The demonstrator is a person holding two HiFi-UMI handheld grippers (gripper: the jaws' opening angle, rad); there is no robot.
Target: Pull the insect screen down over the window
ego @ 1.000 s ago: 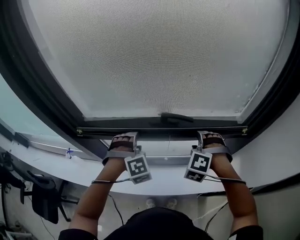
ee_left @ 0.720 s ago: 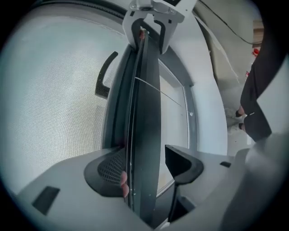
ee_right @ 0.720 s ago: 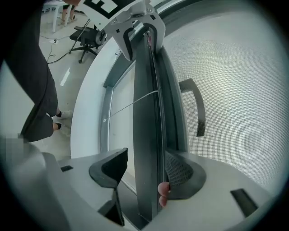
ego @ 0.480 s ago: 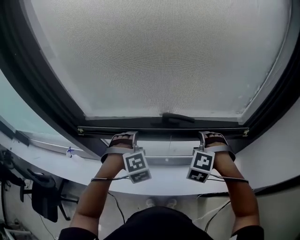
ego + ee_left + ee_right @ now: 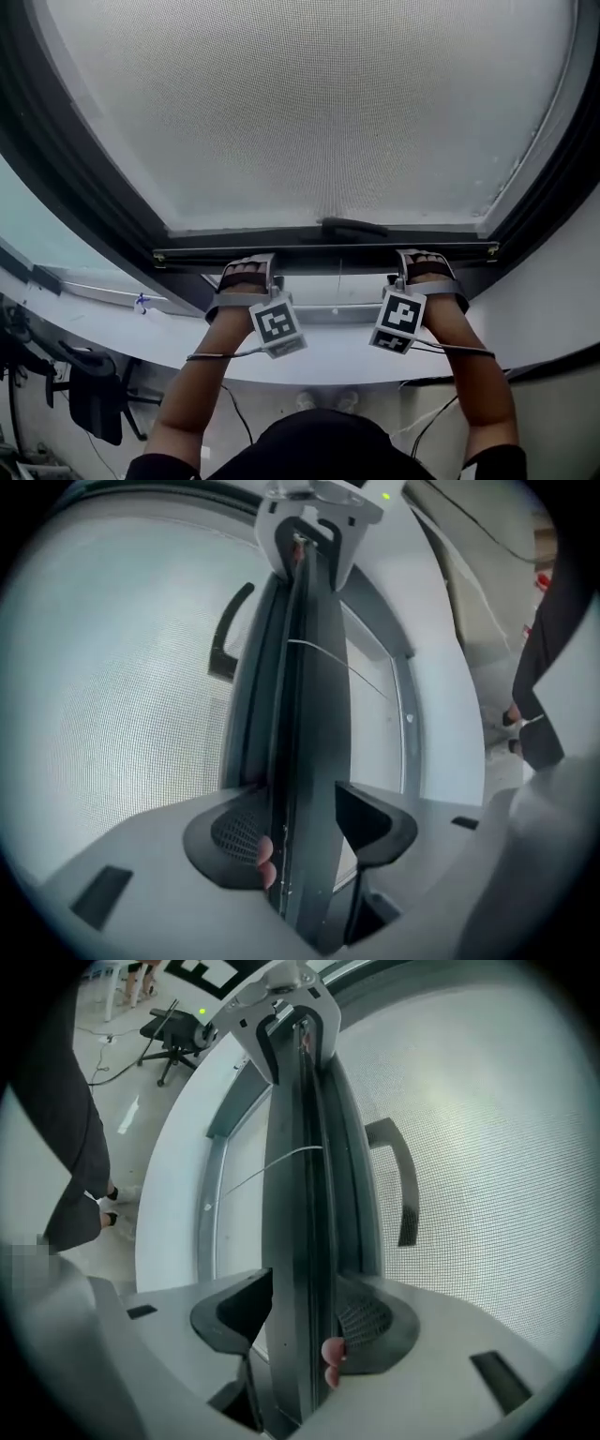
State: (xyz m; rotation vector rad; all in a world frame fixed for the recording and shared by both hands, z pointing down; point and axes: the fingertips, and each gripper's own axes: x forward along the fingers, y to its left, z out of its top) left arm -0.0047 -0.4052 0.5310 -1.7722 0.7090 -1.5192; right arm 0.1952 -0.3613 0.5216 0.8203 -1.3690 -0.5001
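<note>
**Both grippers clamped on the screen's bottom bar**

The insect screen (image 5: 319, 112) hangs as a pale grey mesh across almost the whole opening of the dark window frame (image 5: 84, 187). Its dark bottom bar (image 5: 319, 251) runs level across the lower part of the frame, a little above the white sill (image 5: 141, 328). A short black handle (image 5: 354, 228) sits on the bar near its middle, on the mesh side.

The left gripper (image 5: 246, 272) meets the bar left of the handle, and the right gripper (image 5: 422, 267) meets it right of the handle. The two are well apart, with the handle between them. Each is held from below by a raised arm, and its marker cube hangs toward the person.

In the left gripper view the bar passes straight between the jaws and runs away toward the other gripper at the far end. One jaw lies against the mesh side and the other against the room side. The right gripper view shows the same, mirrored.

Both pairs of jaws have just been closing, and each now grips the bar with its pads pressed on opposite faces. A fingertip (image 5: 330, 1352) shows beside the bar at the inner jaw.
</note>
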